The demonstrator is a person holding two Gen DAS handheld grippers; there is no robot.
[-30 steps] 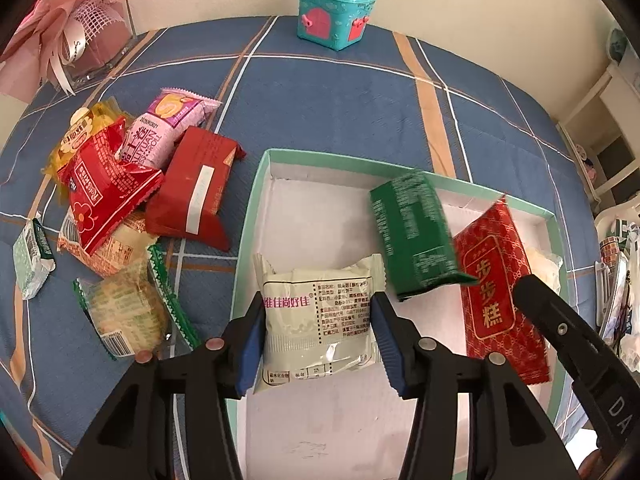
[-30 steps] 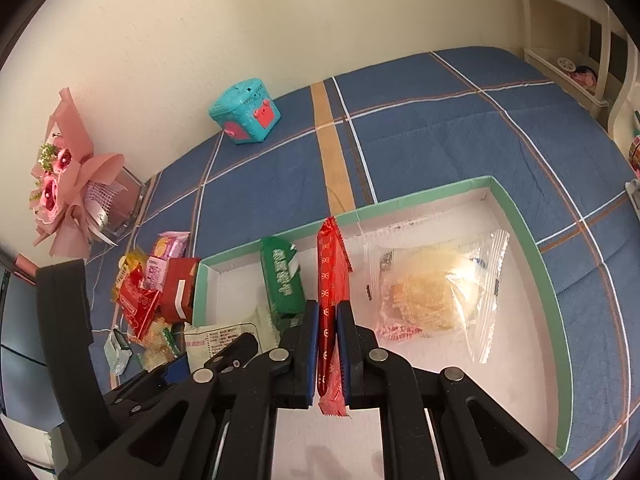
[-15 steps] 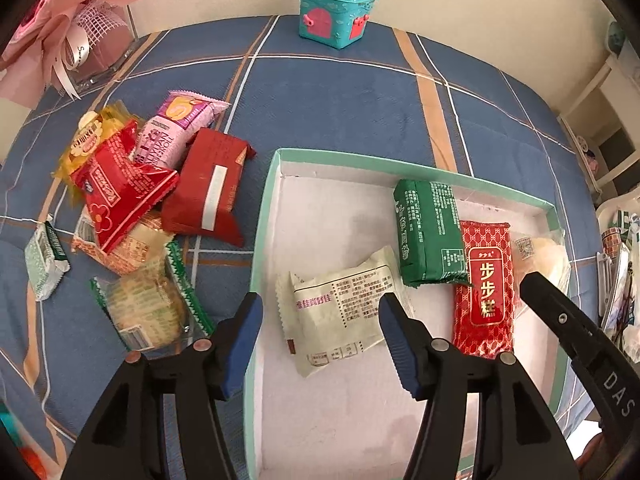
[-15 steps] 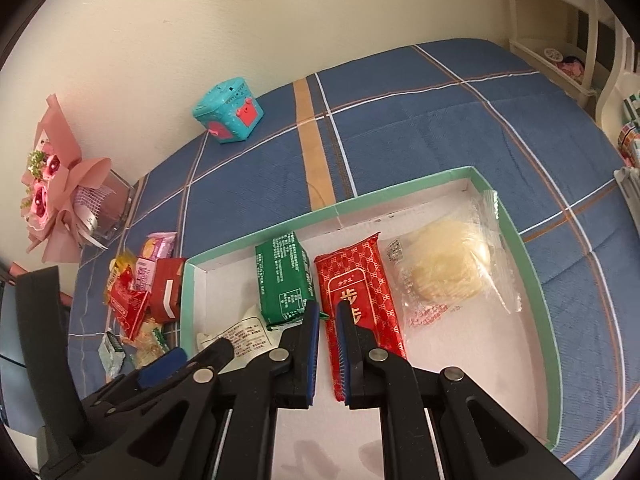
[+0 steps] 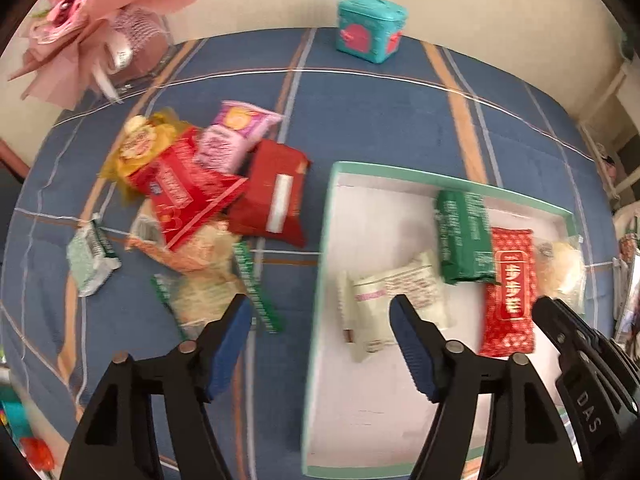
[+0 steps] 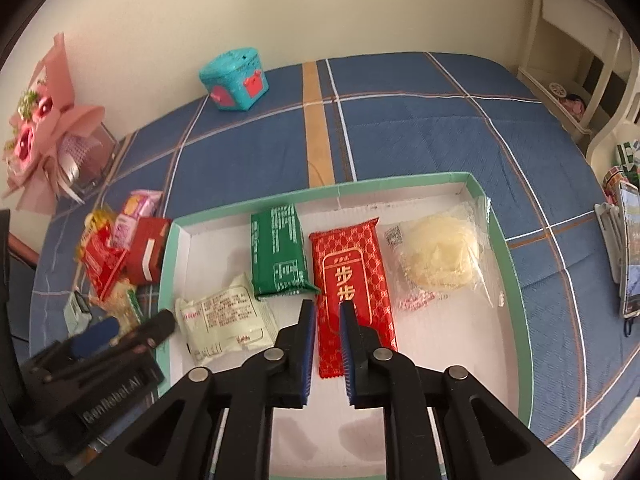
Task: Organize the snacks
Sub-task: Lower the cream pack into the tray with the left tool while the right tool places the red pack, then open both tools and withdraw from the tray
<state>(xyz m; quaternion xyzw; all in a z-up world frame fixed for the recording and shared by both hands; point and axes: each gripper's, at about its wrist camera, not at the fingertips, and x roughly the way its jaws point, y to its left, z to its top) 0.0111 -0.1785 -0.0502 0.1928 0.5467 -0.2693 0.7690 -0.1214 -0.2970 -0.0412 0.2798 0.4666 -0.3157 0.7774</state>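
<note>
A green-rimmed white box [image 6: 508, 248] [image 5: 320, 264] lies on the blue plaid cloth. In it lie a white packet [image 6: 224, 320] [image 5: 392, 288], a green packet [image 6: 278, 250] [image 5: 464, 236], a red packet [image 6: 352, 280] [image 5: 510, 292] and a clear-wrapped pastry [image 6: 440, 256] [image 5: 560, 268]. A pile of loose snacks [image 5: 208, 200] [image 6: 120, 248] lies left of the box. My left gripper [image 5: 320, 336] is open and empty over the box's left rim. My right gripper [image 6: 326, 324] is slightly open and empty, just above the red packet's near end.
A teal toy chest [image 5: 370, 28] [image 6: 234, 80] stands at the far edge by the wall. A pink bouquet [image 5: 96, 28] [image 6: 44, 120] lies at the far left. A phone on a stand [image 6: 626, 248] is at the right. A white chair [image 6: 580, 52] stands at the far right.
My left gripper let go of the white packet in the box, opened and swung left toward the pile. My right gripper laid the red packet flat in the box, released it and drew back.
</note>
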